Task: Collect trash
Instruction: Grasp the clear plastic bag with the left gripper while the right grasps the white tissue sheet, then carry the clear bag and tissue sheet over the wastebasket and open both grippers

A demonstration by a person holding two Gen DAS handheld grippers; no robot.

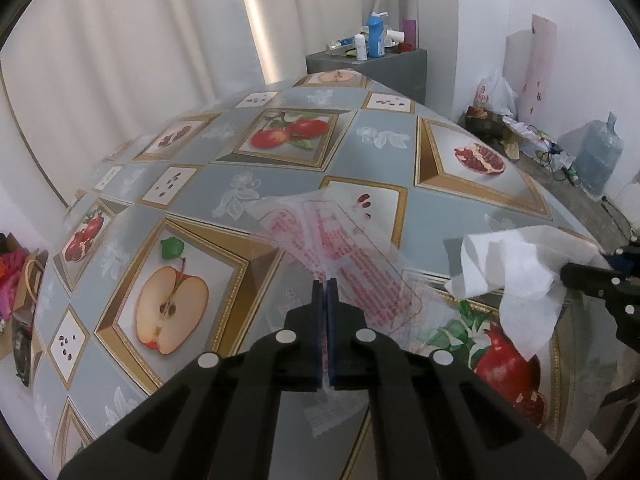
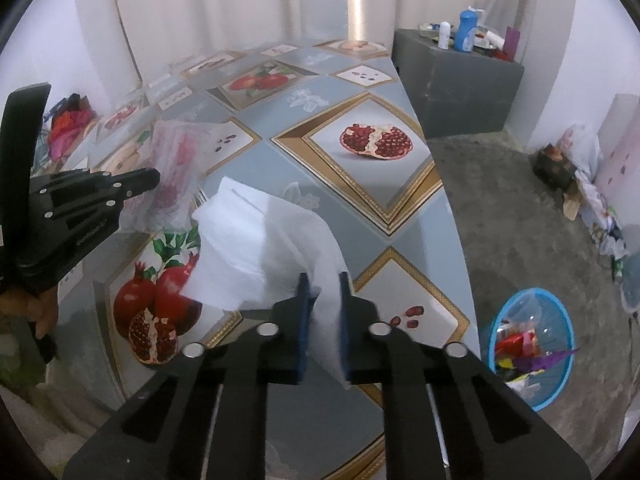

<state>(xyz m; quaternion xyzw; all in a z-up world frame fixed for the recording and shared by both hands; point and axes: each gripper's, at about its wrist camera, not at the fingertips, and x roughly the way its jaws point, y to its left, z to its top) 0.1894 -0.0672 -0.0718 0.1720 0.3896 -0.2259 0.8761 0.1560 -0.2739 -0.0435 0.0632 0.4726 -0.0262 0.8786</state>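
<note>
My left gripper [image 1: 326,285] is shut on a clear plastic wrapper [image 1: 340,240] with red print, which lies crumpled on the fruit-patterned tablecloth [image 1: 280,160]. In the right wrist view the same gripper [image 2: 154,179] comes in from the left, pinching the wrapper [image 2: 176,176]. My right gripper [image 2: 324,285] is shut on a white paper tissue [image 2: 260,248]; the sheet fills the gap between the blue pads and fans out to the upper left above the table [image 2: 360,200]. The left wrist view shows the tissue [image 1: 516,280] at the right, its held end hidden at the right gripper's tip.
A blue basket [image 2: 532,344] holding colourful trash stands on the floor right of the table edge. A grey cabinet [image 2: 460,80] with bottles stands behind the table. Bags and clutter [image 1: 516,132] and a water jug [image 1: 600,156] line the wall. A hand [image 2: 40,312] holds the left gripper.
</note>
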